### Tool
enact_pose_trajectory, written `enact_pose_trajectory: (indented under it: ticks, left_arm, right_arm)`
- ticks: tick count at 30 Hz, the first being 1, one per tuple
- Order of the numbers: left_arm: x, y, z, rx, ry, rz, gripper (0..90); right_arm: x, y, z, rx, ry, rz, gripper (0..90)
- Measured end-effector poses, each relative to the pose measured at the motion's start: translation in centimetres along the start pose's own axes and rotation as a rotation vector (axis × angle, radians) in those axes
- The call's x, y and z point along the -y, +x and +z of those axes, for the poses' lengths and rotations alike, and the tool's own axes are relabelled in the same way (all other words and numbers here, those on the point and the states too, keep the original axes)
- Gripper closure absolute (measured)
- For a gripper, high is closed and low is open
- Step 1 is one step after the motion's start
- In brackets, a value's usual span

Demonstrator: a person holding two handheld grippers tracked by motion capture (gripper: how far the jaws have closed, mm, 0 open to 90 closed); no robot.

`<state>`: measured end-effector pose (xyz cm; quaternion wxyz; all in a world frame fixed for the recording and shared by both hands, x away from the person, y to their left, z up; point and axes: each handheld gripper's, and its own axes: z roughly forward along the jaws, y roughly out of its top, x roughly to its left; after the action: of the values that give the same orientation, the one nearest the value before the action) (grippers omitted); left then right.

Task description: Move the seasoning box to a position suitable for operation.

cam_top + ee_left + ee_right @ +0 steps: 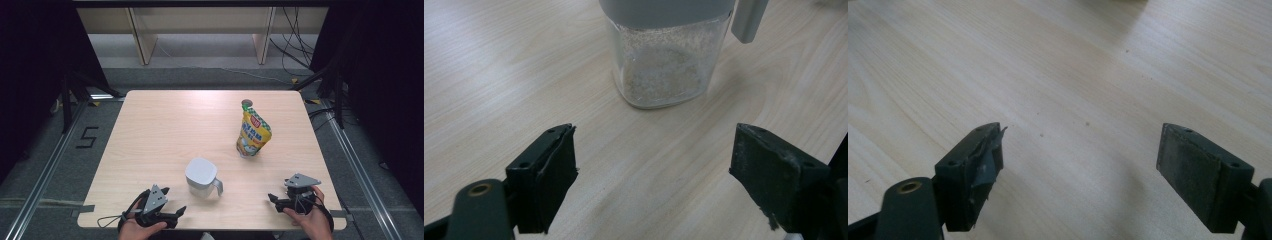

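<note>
Both tools are spread wide with nothing between the pads: left gripper (176,212) at the near-left table edge, right gripper (273,198) at the near-right edge, each resting low over the table (165,130).

The jug (202,177) sits near the front centre, just ahead of your left gripper; it's clear-walled with a grey lid and the handle (218,185) towards your right. The yellow pouch (253,134) stands upright farther back and right, well apart from the jug, leaning slightly.

My read: you're at the start, about to reach for both.
- Left: go straight in along the current line. In the left gripper view the jug (667,65) is dead ahead, a bit right of centre. Grip the body low and square, or take the handle (749,19); don't clamp the lid alone, it may lift off.
- Right: take the pouch mid-body, not at the top. It's soft, so close gently or it buckles and tips.

Unclear:
- The jug holds something pale and grainy at the bottom; I can't tell what.
- The jug's top is cut off in the left gripper view, and I can't see whether the lid is latched.
- Pouch print is unreadable.
- A small round grey thing (246,103) sits just behind the pouch; whether it's a cap or a table fitting I can't tell.
- The left pad (979,165) of your right gripper looks frayed, so grip may be weaker there.
</note>
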<state>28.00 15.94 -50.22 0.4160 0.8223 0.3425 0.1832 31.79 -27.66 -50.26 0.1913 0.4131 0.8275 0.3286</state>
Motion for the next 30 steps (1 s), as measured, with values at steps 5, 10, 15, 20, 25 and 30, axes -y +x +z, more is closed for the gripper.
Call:
enact_pose_trajectory:
  ticks: [5, 10, 15, 20, 25, 30]
  left_arm:
    - [0.0, -0.3, 0.1, 0.006, -0.021, -0.023, 19.4]
    - [0.0, -0.9, -0.2, 0.052, -0.034, -0.023, 26.8]
    - [-0.7, -1.8, -0.3, 0.110, -0.043, -0.020, 37.9]
    - [-1.6, -3.8, 0.4, 0.139, -0.065, 0.021, 56.1]
    - [-3.0, -5.4, 1.8, 0.155, -0.082, 0.074, 65.9]
    - [-4.0, -6.7, 4.3, 0.138, -0.072, 0.063, 71.3]
  right_arm:
    - [-0.1, -0.4, -0.1, 0.006, -0.016, -0.041, 19.4]
    - [-0.1, -0.6, -0.3, 0.012, -0.035, -0.026, 18.4]
    - [-0.1, -0.7, -0.3, 0.003, -0.028, -0.023, 18.4]
    - [-0.1, -0.4, -0.3, 0.000, -0.019, 0.001, 18.7]
    - [-0.2, -0.5, -0.2, -0.002, -0.018, 0.000, 18.9]
    - [-0.3, -0.4, -0.1, -0.005, -0.027, -0.015, 19.2]
